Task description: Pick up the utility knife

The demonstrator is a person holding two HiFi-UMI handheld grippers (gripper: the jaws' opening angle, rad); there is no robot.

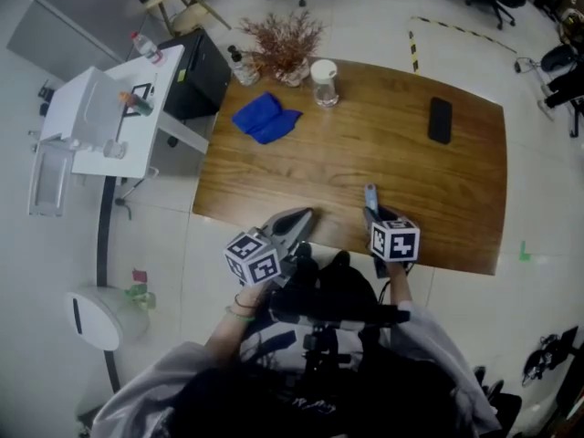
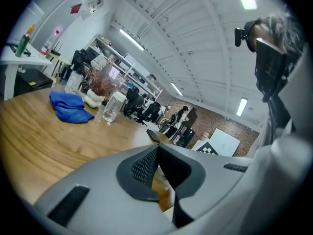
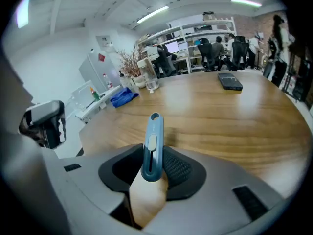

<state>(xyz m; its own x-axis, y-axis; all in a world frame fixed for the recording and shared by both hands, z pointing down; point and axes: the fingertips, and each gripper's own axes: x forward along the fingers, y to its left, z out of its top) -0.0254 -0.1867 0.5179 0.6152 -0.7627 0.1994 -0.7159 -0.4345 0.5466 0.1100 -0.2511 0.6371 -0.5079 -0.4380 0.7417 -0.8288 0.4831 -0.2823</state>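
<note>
The utility knife (image 3: 152,146) is slim and blue-grey with a pale slider. It stands between the dark pads of my right gripper (image 3: 152,166), which is shut on its lower end. Its tip points out over the wooden table (image 3: 234,126). In the head view the utility knife (image 1: 370,197) sticks forward from my right gripper (image 1: 373,215) over the table's near edge. My left gripper (image 1: 306,214) hovers to its left at the same edge. In the left gripper view, my left gripper (image 2: 157,150) has its jaws meeting at the tips with nothing between them.
On the far half of the table (image 1: 365,153) lie a blue cloth (image 1: 265,117), a lidded glass jar (image 1: 324,82), a dried plant (image 1: 285,42) and a black phone (image 1: 440,119). A white side table (image 1: 109,121) stands left of it.
</note>
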